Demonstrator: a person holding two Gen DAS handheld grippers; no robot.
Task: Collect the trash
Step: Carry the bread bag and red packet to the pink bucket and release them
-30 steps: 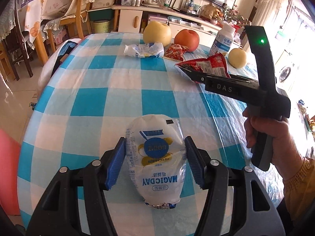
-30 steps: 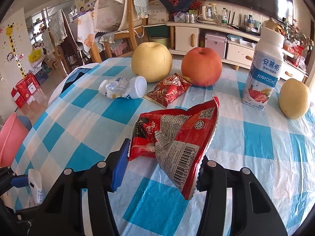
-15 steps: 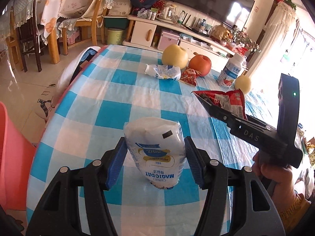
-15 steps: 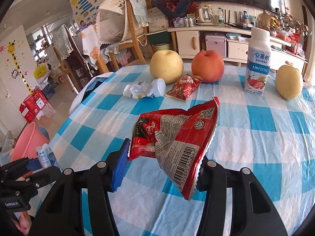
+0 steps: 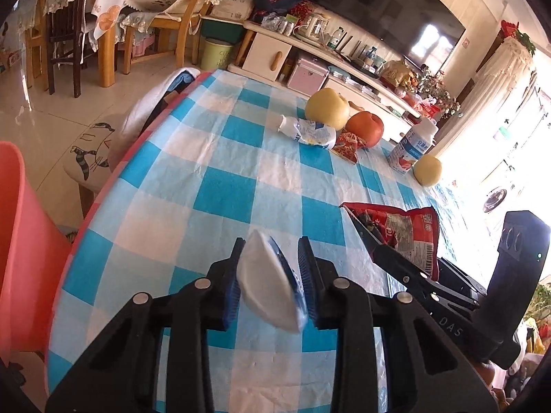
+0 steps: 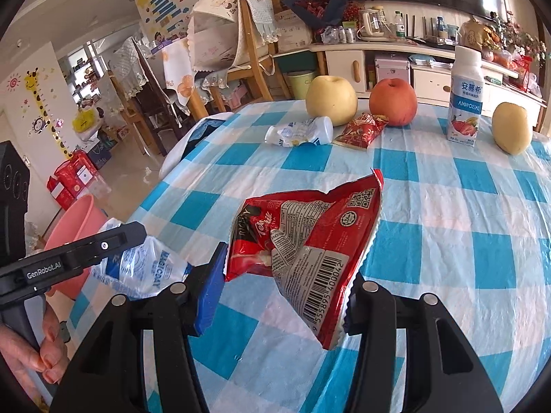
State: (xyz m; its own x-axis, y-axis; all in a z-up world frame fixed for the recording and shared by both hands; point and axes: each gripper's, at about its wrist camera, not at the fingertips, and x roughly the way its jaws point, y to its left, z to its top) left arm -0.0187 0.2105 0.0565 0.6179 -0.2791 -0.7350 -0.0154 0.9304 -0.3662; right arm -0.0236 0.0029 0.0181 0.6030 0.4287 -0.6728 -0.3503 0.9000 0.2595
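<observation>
My left gripper (image 5: 272,275) is shut on a white and blue plastic wrapper (image 5: 268,292), squeezed flat and held above the checked table (image 5: 224,192). The wrapper also shows in the right wrist view (image 6: 144,268), near the table's left edge. My right gripper (image 6: 282,289) is shut on a red snack bag (image 6: 310,241), held above the table; the bag also shows in the left wrist view (image 5: 403,230). A pink bin (image 6: 75,227) stands on the floor left of the table, and shows at the left wrist view's left edge (image 5: 24,241).
At the far side of the table lie a crushed white bottle (image 6: 299,132) and a small red packet (image 6: 361,129), next to a yellow pear (image 6: 330,99), a red apple (image 6: 392,101), a yogurt bottle (image 6: 465,103) and another pear (image 6: 511,132). Chairs stand beyond.
My left gripper has closed tighter, flattening the white wrapper, and lifted it toward the table's left side. My right gripper has lifted back with the red bag.
</observation>
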